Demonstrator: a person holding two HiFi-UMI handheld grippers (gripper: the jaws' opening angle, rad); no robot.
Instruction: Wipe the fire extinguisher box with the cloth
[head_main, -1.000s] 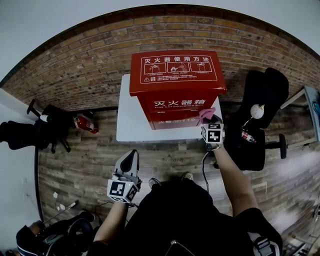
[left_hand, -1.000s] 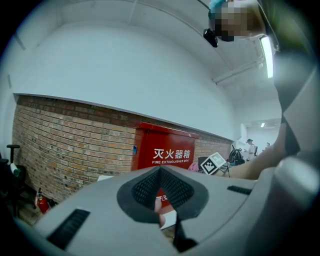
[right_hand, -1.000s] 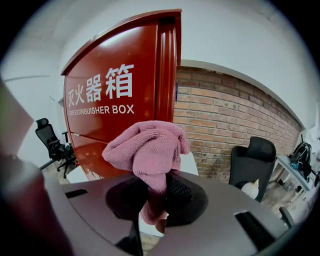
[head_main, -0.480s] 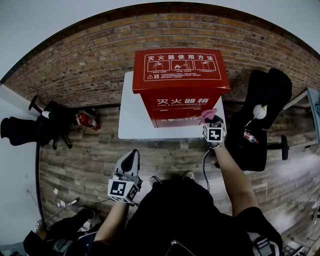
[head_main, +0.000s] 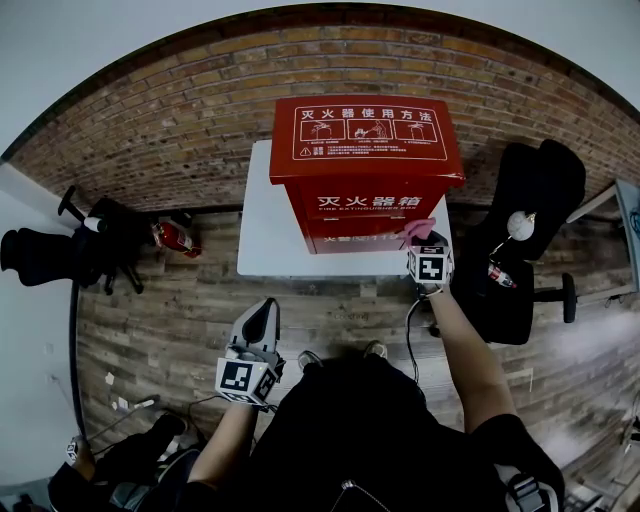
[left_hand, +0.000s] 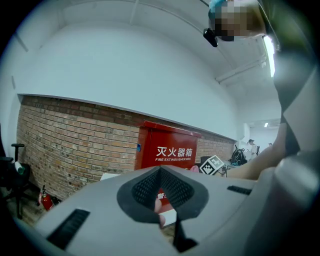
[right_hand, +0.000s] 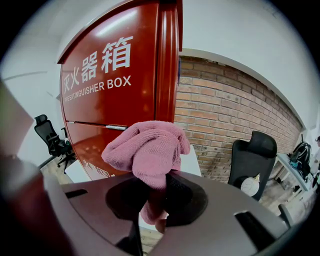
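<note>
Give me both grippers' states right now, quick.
Left gripper: shut, holding nothing.
Right gripper: shut on the pink cloth, close to the fire extinguisher box.

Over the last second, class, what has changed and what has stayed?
Nothing clearly moved; only the head view drifted slightly. The right hand-held gripper still clamps the pink knitted cloth by the lower front of the red metal fire extinguisher box; the left hand-held gripper stays low, shut, empty.

My left gripper (left_hand: 160, 175) has its jaws together on nothing. The red fire extinguisher box (left_hand: 167, 149) stands at twelve o'clock, the brick wall (left_hand: 75, 142) at ten.
</note>
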